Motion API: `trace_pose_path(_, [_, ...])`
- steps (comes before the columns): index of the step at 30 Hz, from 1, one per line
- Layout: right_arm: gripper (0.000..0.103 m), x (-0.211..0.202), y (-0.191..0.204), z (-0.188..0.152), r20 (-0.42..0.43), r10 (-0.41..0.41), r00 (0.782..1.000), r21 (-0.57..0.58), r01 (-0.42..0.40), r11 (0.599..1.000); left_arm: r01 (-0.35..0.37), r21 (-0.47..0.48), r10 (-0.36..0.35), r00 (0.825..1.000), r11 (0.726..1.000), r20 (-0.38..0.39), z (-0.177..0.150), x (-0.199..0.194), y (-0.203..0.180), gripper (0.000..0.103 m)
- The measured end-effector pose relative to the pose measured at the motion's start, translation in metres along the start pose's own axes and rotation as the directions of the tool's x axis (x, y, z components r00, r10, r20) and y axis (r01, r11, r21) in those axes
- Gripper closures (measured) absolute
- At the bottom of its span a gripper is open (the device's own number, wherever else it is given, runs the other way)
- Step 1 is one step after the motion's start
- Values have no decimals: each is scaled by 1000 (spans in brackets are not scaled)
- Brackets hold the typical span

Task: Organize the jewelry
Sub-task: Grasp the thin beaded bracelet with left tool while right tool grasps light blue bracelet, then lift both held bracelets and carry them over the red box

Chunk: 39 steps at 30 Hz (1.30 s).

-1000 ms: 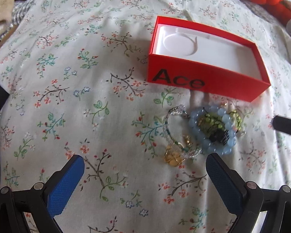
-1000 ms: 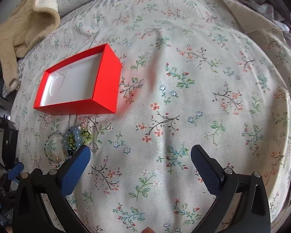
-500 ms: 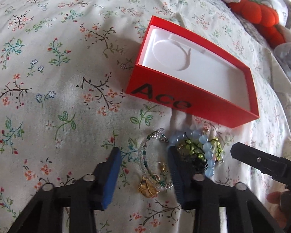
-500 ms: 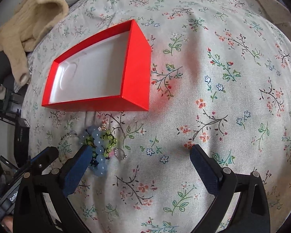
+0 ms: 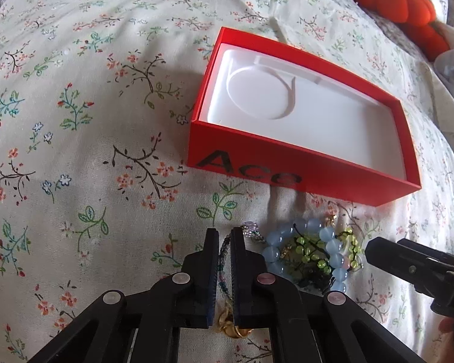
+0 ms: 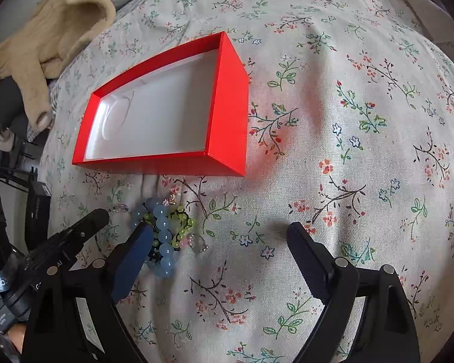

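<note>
Left wrist view shows our left gripper [image 5: 224, 237] with its jaws just closed down on the thin beaded bracelet [image 5: 251, 232], the strand pinched between the blue pads and a gold charm [image 5: 231, 326] hanging on it below the fingers. Since the strand is thin and slack, we should lift slowly and straight up so the beads do not slip out of the pinch, and watch that it does not drag its neighbours along: the blue bead bracelet [image 5: 330, 246] and the green bead bracelet [image 5: 310, 249] lie in a tangled heap just beside it on the flowered bedspread [image 5: 75, 121]. The red box [image 5: 257, 163] sits open just beyond the heap, its white tray bare, so the carry is short; we would clear the near wall, then let go low over the tray rather than drop from height. Our right gripper [image 6: 219, 236] has its jaws wide and has just been narrowing them a little, with nothing gripped; its left finger sits right at the blue beads. We judge it best to hold that hand steady on the heap, or wait, until the thin strand has come free.
</note>
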State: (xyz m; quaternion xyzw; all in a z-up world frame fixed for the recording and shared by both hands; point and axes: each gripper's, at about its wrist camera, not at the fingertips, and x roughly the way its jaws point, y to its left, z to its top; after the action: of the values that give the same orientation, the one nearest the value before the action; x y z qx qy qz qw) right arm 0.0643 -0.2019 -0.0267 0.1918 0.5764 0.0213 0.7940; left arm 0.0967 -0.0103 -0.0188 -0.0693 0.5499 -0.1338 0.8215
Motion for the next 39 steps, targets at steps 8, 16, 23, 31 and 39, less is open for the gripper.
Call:
trace_pose_path(8, [25, -6, 7, -1, 16, 18, 1000, -19, -17, 1000, 50, 16, -51, 997, 999, 59, -4, -33, -5, 103])
trace_pose_path(16, [55, -10, 18, -6, 11, 88, 996, -32, -87, 996, 102, -1, -101, 985, 995, 143, -13, -75, 5, 103])
trace_pose_path(23, [83, -1, 30, -8, -3, 186, 983, -46, -186, 981, 82, -36, -76, 988, 996, 136, -29, -74, 26, 103])
trace_pose_path(31, [85, 17, 39, -5, 2, 122, 992, -53, -122, 991, 57, -54, -51, 993, 997, 110, -37, -64, 38, 103])
trace_pose_path(39, [91, 19, 43, -5, 7, 75, 997, -89, -74, 993, 41, -46, -36, 994, 998, 104, -36, -63, 36, 103])
